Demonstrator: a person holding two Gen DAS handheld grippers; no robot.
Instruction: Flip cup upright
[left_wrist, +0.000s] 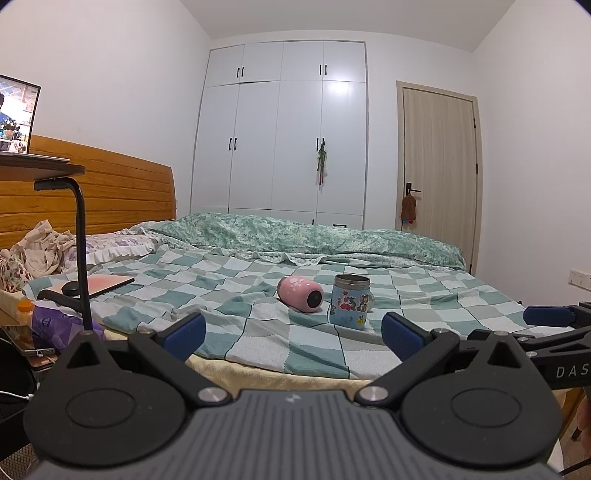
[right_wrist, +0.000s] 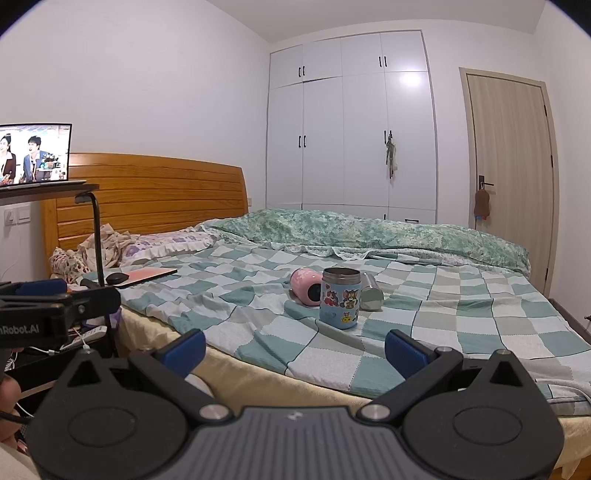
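Three cups lie ahead of both grippers on the checked blanket (right_wrist: 461, 314): a pink cup (right_wrist: 306, 287) on its side, a blue cartoon cup (right_wrist: 339, 299) standing upright just beside it, and a steel cup (right_wrist: 370, 295) lying behind. Left gripper (left_wrist: 293, 332) and right gripper (right_wrist: 294, 349) both hang spread wide, holding nothing, well short of the cups.

On the checked bed cover (right_wrist: 461, 314), a pink cup (right_wrist: 306, 286) is lying just left of an upright cartoon-printed blue cup (right_wrist: 339, 302), a steel cup (right_wrist: 371, 295) lying behind-right.
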